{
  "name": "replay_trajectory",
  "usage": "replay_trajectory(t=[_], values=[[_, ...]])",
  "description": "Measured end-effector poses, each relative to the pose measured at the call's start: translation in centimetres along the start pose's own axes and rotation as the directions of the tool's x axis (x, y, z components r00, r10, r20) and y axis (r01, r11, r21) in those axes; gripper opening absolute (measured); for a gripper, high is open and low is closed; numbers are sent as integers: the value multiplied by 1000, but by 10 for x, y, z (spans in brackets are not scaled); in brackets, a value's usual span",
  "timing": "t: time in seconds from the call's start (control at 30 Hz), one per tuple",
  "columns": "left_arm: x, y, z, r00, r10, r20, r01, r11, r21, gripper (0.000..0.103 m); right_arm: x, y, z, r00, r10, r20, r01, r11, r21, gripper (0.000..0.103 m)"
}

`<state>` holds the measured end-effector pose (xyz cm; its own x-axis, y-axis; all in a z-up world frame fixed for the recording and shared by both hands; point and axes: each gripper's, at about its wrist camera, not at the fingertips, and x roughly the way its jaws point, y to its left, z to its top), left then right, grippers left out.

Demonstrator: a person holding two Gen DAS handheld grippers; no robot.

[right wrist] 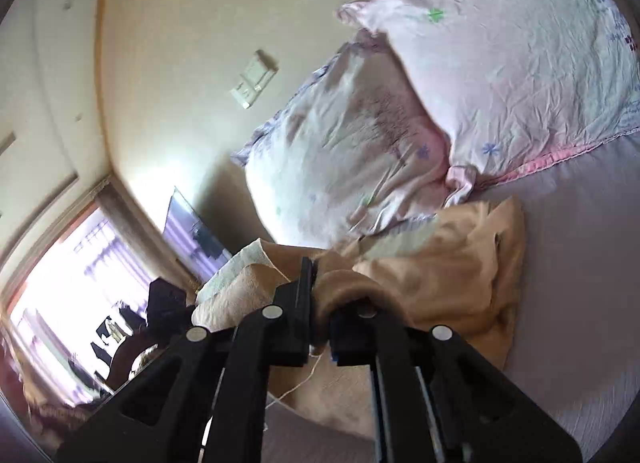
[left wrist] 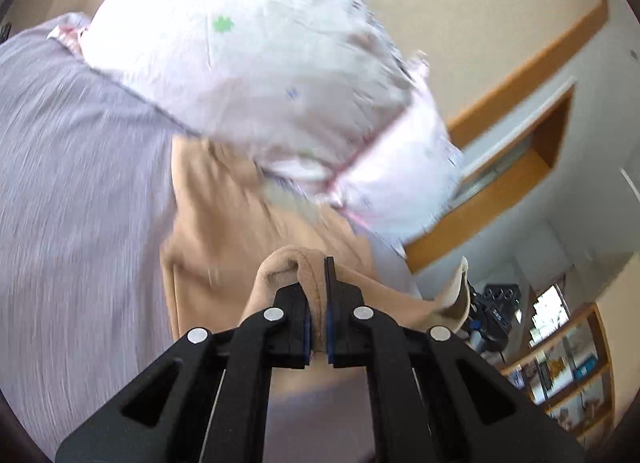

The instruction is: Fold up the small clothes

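Note:
A tan fleece garment (left wrist: 240,231) hangs lifted above the lilac bed sheet (left wrist: 80,183). My left gripper (left wrist: 317,283) is shut on a folded edge of it, with cloth bulging over the left finger. In the right wrist view the same tan garment (right wrist: 448,263) trails down onto the bed, and my right gripper (right wrist: 320,303) is shut on another bunched edge of it. The other gripper (left wrist: 480,303) shows at the garment's far corner in the left wrist view.
Two pale flowered pillows (right wrist: 500,63) (right wrist: 340,167) lie at the head of the bed against a cream wall. A wooden-trimmed niche (left wrist: 512,167) and bookshelves (left wrist: 568,363) are at the right. A bright window (right wrist: 72,283) is at the left.

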<state>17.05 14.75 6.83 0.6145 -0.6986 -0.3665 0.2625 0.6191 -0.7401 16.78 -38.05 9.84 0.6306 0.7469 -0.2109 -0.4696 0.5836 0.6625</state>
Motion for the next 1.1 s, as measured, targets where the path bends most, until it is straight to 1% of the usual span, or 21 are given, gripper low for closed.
replay_trajectory(t=[0.1, 0.2, 0.3, 0.37, 0.43, 0.47, 0.5, 0.57, 0.6, 0.63, 0.67, 0.7, 0.73, 0.8, 0.87, 0.9, 0.93, 1.0, 1.03, 1.07, 1.1], values=[[54, 28, 45, 997, 81, -16, -81, 995, -57, 4, 61, -64, 38, 993, -121, -3, 120, 978, 173, 7], [95, 59, 64, 986, 156, -65, -162, 980, -113, 4, 107, -119, 38, 974, -212, -79, 226, 929, 295, 7], [110, 80, 67, 985, 149, -86, -162, 972, -169, 4, 125, -145, 27, 971, -216, -99, 237, 905, 354, 7], [114, 90, 70, 986, 144, -88, -159, 967, -197, 4, 133, -157, 33, 972, -219, -90, 237, 890, 389, 7], [116, 100, 73, 990, 113, -86, -131, 959, -250, 4, 138, -167, 34, 963, -249, -100, 268, 865, 424, 8], [117, 104, 74, 992, 90, -85, -111, 953, -282, 4, 143, -172, 36, 958, -263, -117, 287, 851, 439, 17], [117, 108, 76, 994, 69, -83, -92, 946, -312, 5, 147, -177, 37, 949, -284, -133, 313, 836, 450, 40], [113, 115, 80, 998, 32, -59, -51, 927, -371, 7, 141, -181, 40, 926, -365, -95, 366, 810, 458, 64], [109, 116, 83, 999, 13, -40, -27, 919, -394, 16, 132, -179, 42, 918, -394, -52, 372, 808, 456, 70], [104, 116, 83, 1000, 9, -21, -17, 914, -406, 25, 124, -175, 45, 911, -411, -22, 376, 810, 450, 70], [96, 115, 86, 999, 31, 9, -25, 915, -403, 59, 116, -170, 46, 909, -418, 5, 373, 816, 441, 70], [85, 112, 88, 997, 66, 50, -42, 923, -382, 88, 108, -163, 47, 910, -415, 19, 368, 828, 422, 70], [75, 108, 89, 993, 96, 72, -64, 933, -355, 92, 102, -154, 46, 913, -408, 19, 368, 843, 393, 70], [65, 100, 87, 993, 114, 38, -97, 947, -307, 92, 95, -135, 40, 916, -401, 0, 379, 867, 324, 72], [59, 94, 75, 989, 148, -27, -150, 953, -264, 92, 93, -115, 28, 896, -442, -42, 439, 870, 224, 72], [60, 91, 68, 984, 168, -65, -179, 955, -238, 91, 90, -108, 21, 884, -464, -47, 465, 868, 176, 72], [64, 89, 62, 979, 179, -100, -197, 956, -218, 91, 86, -103, 13, 881, -472, -40, 472, 869, 147, 73], [71, 88, 48, 969, 184, -165, -215, 955, -202, 87, 80, -102, 2, 887, -462, -10, 458, 877, 143, 79], [79, 88, 41, 965, 184, -189, -221, 955, -198, 85, 76, -107, -2, 896, -443, 9, 435, 884, 170, 80], [83, 86, 37, 961, 189, -203, -228, 955, -191, 81, 74, -114, -4, 904, -426, 17, 415, 888, 199, 80], [82, 83, 35, 960, 209, -189, -241, 956, -169, 81, 72, -120, -8, 912, -411, 17, 396, 888, 234, 80]])
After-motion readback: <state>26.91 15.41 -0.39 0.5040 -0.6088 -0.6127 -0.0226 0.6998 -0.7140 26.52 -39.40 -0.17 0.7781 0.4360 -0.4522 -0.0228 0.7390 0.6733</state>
